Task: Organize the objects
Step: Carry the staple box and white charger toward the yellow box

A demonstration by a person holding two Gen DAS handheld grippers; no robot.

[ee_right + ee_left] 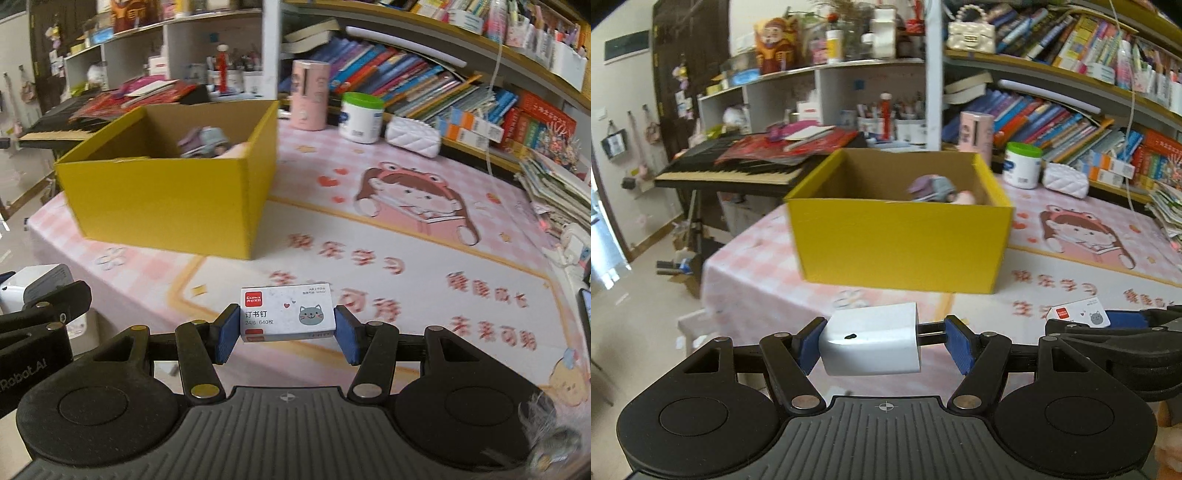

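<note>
The left gripper (882, 341) is closed on a white charger (871, 341): one blue pad presses the plug body, the other bears on the metal prongs at its far end. The charger hangs clear of the table (1015, 295), just in front of the yellow box (901, 247).

The right gripper (286, 332) is clamped on a small staple box (287, 313), white with a red logo and a grey cat face, both pads flat against its short ends. It too is off the table, nearer the camera than the box (166, 199) and to the box's right.

The box stands open-topped on the pink patterned tablecloth, near the table's left edge. Inside it, against the far right corner, lies a small toy (932, 188) in purple and grey, with something pink beside it that is too blurred to make out.

Behind the box, to its right, stand a pink cylinder (309, 95), a white jar (361, 117) with a green lid and a quilted white pouch (413, 137). To the box's left is a keyboard (727, 173) piled with red papers.
</note>
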